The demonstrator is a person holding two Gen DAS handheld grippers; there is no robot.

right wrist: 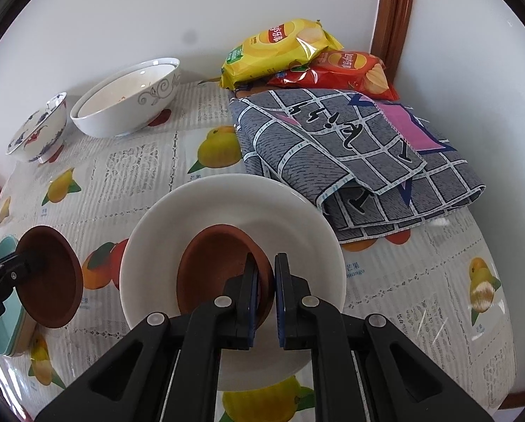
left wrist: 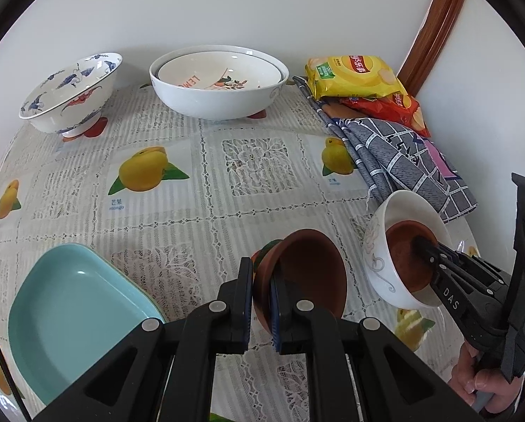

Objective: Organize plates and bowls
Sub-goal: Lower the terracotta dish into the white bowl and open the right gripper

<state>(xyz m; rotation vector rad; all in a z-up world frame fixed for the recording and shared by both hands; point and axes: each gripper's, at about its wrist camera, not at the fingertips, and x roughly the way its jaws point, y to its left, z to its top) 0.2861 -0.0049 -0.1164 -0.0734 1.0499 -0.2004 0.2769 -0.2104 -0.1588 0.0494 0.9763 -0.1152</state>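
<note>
My left gripper (left wrist: 261, 302) is shut on the rim of a brown clay bowl (left wrist: 308, 274), held tilted above the table; it also shows in the right wrist view (right wrist: 51, 277). My right gripper (right wrist: 266, 293) is shut on the rims of a white bowl (right wrist: 227, 218) and a second brown clay bowl (right wrist: 213, 267) nested in it, both lifted and tilted. That pair shows in the left wrist view (left wrist: 396, 246) to the right of my left gripper.
A light blue dish (left wrist: 76, 316) lies at the near left. A blue-patterned bowl (left wrist: 69, 91) and two nested large white bowls (left wrist: 220, 84) stand at the back. A folded grey cloth (right wrist: 360, 154) and chip bags (right wrist: 280, 49) lie at the right by the wall.
</note>
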